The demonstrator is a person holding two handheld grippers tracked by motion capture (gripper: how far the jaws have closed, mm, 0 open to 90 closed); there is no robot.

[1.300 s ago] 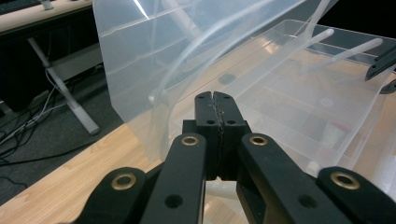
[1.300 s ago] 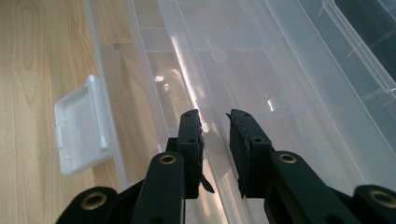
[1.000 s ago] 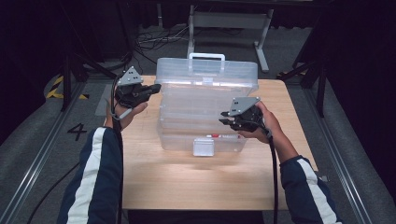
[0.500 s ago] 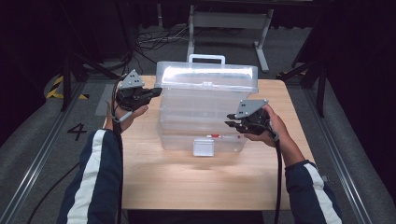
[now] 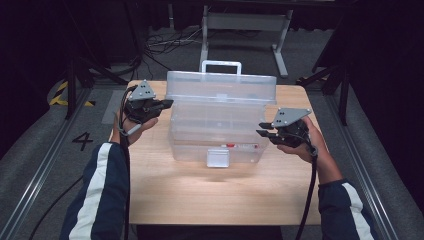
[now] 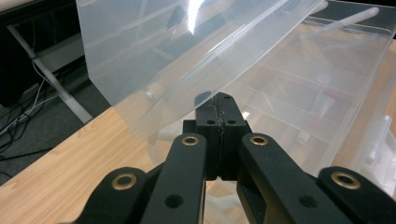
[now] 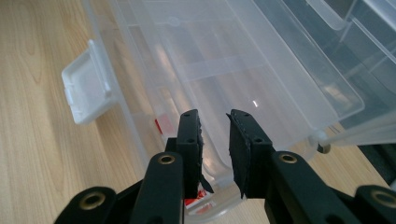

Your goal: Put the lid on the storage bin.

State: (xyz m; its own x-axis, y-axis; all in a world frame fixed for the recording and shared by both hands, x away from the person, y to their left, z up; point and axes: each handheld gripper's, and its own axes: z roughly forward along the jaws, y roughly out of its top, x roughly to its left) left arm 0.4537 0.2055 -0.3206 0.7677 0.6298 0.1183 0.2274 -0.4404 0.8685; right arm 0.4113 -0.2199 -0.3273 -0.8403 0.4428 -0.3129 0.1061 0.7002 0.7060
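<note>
A clear plastic toolbox (image 5: 195,150) stands in the middle of the wooden table (image 5: 210,195), its lid (image 5: 220,87) raised and the handle (image 5: 220,65) on top. My left gripper (image 5: 167,103) is shut, its tips at the lid's left edge. In the left gripper view the closed tips (image 6: 219,98) touch the lid's rim (image 6: 154,56); I cannot tell whether the rim is pinched. My right gripper (image 5: 262,132) hovers just off the box's right side, its jaws a little apart with nothing between them (image 7: 212,116). A white latch (image 7: 86,91) hangs at the box's front.
Inside the box (image 7: 219,60) are divider compartments and a small red-and-white item (image 5: 231,146). A metal stand (image 5: 245,20) and cables (image 5: 165,45) lie on the floor behind the table. A rail runs along the floor at the left by a painted 4 (image 5: 81,140).
My right gripper has drawn away to the right from the box's side. The lid's face shows a little taller than before. The left gripper has stayed in place.
</note>
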